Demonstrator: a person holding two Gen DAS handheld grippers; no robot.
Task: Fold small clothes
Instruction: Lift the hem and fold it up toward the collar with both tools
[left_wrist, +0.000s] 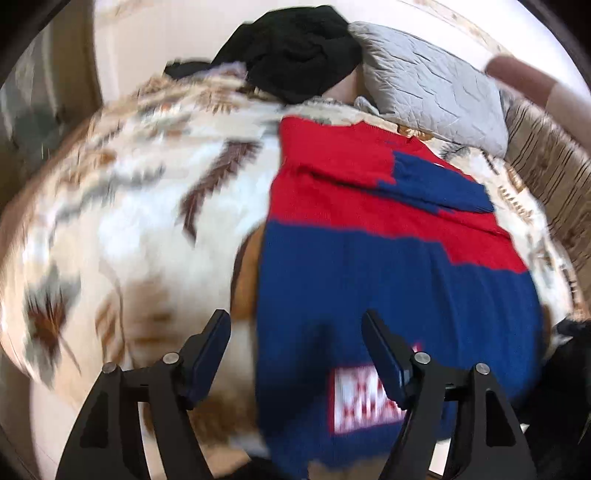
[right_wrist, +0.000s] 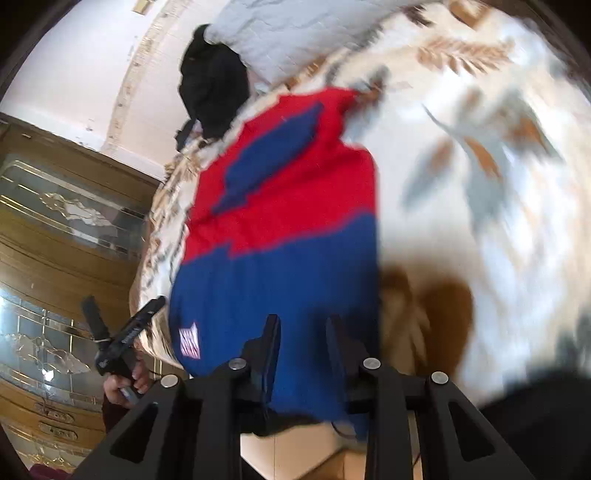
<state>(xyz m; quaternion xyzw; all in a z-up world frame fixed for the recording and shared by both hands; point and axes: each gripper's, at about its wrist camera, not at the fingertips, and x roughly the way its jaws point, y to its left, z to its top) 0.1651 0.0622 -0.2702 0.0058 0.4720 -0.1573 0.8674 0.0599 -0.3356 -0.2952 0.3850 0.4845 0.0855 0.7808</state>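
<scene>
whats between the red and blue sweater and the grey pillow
Only a strip of the patterned blanket separates the sweater from the pillow, seen in the left wrist view.

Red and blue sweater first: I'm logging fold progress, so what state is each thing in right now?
Red and blue sweater: lying flat on the blanket, sleeve folded across its red part.
Left tongs: open, empty.
Right tongs: partly open, nothing gripped.
Black garment: crumpled, unfolded.
Grey pillow: lying beside the black garment.
</scene>
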